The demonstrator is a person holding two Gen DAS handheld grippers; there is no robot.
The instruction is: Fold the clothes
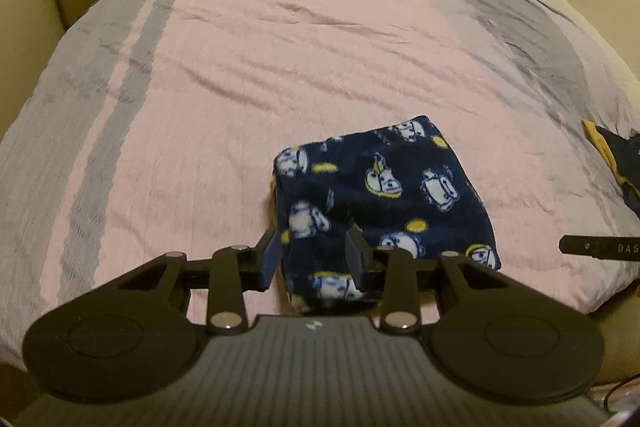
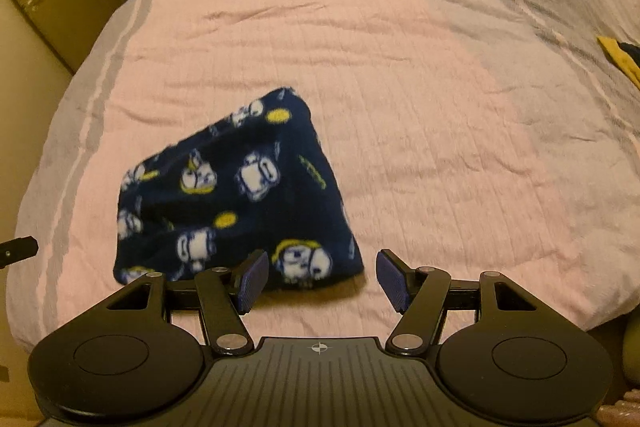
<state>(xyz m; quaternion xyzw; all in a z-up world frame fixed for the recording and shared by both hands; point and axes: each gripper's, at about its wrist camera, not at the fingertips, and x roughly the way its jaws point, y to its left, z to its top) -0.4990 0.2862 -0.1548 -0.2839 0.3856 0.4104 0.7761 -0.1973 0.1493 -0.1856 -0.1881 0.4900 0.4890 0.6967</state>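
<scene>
Your left gripper (image 1: 314,259) sits low over the near edge of the bed (image 1: 280,47), and the folded navy fleece garment (image 1: 384,195) printed with white and yellow cartoon figures lies right in front of it, its near-left corner running in between your two blue-padded fingers (image 1: 269,261). The jaws stand partly apart with fabric filling the gap; the right pad seems to press into the cloth, but the left one shows a sliver of pink cover beside it, so you cannot tell from here whether you actually have a grip on it. From your right wrist view, the same garment (image 2: 240,203) lies ahead and to the left of your right gripper (image 2: 320,277), which is spread wide with nothing between its fingers (image 2: 252,277); the left pad overlaps the garment's near edge in the picture, while the right pad sits over bare pink bedspread, clear of the fabric. The garment rests flat on the pink middle band of the bed (image 2: 440,107), toward the near side. Off at the right edge, on the grey stripe, lies another dark and yellow piece of clothing (image 1: 616,159), well apart from both grippers.
</scene>
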